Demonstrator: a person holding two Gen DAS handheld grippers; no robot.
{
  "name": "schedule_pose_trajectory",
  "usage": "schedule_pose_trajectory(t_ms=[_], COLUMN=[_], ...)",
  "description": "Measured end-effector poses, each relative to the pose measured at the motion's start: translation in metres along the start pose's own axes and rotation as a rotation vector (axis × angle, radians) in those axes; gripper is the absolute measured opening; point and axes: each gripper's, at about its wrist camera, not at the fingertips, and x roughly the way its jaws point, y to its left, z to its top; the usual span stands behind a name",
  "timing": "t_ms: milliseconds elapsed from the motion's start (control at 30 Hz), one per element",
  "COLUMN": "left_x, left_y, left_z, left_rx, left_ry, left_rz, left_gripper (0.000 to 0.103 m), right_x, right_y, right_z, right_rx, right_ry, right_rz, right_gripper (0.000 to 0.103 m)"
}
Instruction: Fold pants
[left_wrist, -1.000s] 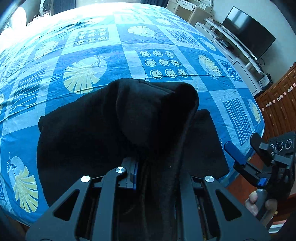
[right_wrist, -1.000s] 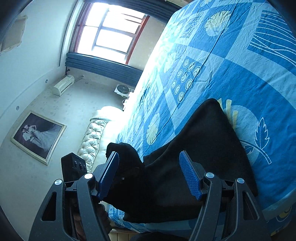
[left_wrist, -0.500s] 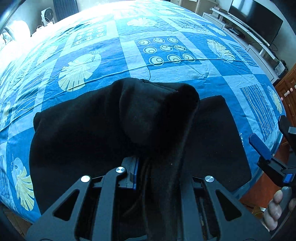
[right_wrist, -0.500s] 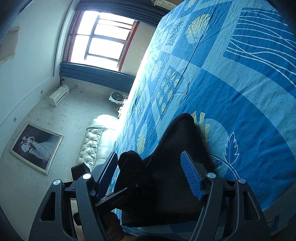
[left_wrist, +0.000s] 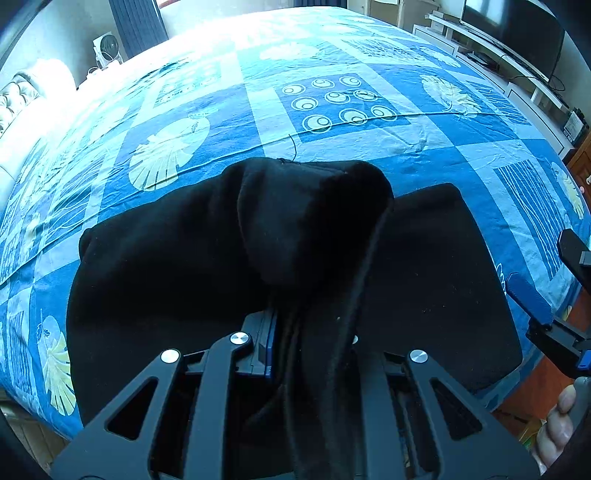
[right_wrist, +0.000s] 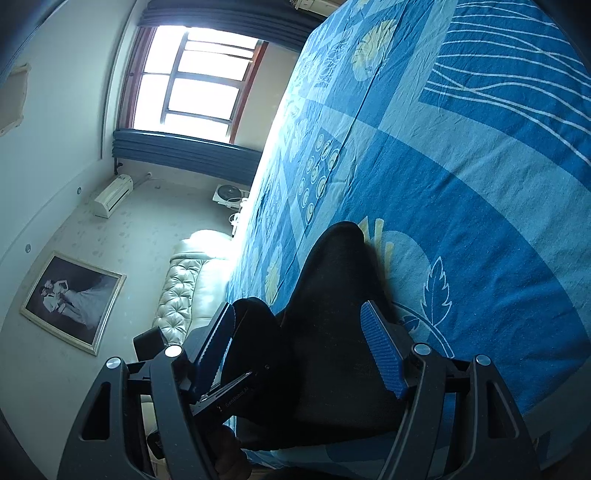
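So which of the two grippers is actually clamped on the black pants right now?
The left gripper: its fingers are shut on a bunch of the black pants. The right gripper has its fingers spread, gripping nothing.

1. I see my left gripper (left_wrist: 310, 332) tilted steeply downward, its jaws clamped tight on a bunch of the black pants (left_wrist: 295, 229).
2. My right gripper (right_wrist: 299, 350) points slightly downward, jaws spread wide, gripping nothing.
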Motion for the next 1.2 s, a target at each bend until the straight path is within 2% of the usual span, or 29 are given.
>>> schedule_pose_trajectory(t_ms=[233,367,433,500,700,800,900,1067,1200], left_x=[-0.004,-0.011,-0.018,-0.025,-0.055,-0.072,-0.086,-0.095,-0.093], left_y=[-0.004,-0.008,-0.012,-0.015,-0.015,0.003,0.036,0.102,0.147], left_z=[-0.002,-0.004,-0.005,-0.005,-0.010,-0.015,-0.024,-0.048,-0.069], left_rx=[0.003,0.008,0.012,0.006,0.009,-0.024,-0.081,-0.181,-0.248], left_ry=[-0.015,-0.034,-0.050,-0.067,-0.145,-0.174,-0.192,-0.199,-0.175], left_rz=[0.016,0.008,-0.004,-0.022,-0.033,-0.039,-0.049,-0.018,0.025], left_gripper=[0.016,0.024,0.035,0.055,0.078,0.088,0.091,0.092,0.092], right_x=[0.000,-0.001,-0.001,-0.001,0.000,0.003,0.011,0.038,0.067], right_y=[0.003,0.004,0.005,0.005,0.012,0.019,0.032,0.055,0.056], right_z=[0.001,0.002,0.002,0.001,0.000,-0.001,-0.004,-0.020,-0.032], right_rx=[-0.008,-0.014,-0.017,-0.020,-0.032,-0.042,-0.075,-0.178,-0.221], right_ry=[-0.003,-0.008,-0.009,-0.008,-0.001,0.015,0.053,0.151,0.212], right_rz=[0.010,0.014,0.014,0.012,0.014,0.015,-0.004,-0.063,-0.122], right_gripper=[0.070,0.070,0.070,0.070,0.070,0.070,0.070,0.070,0.070])
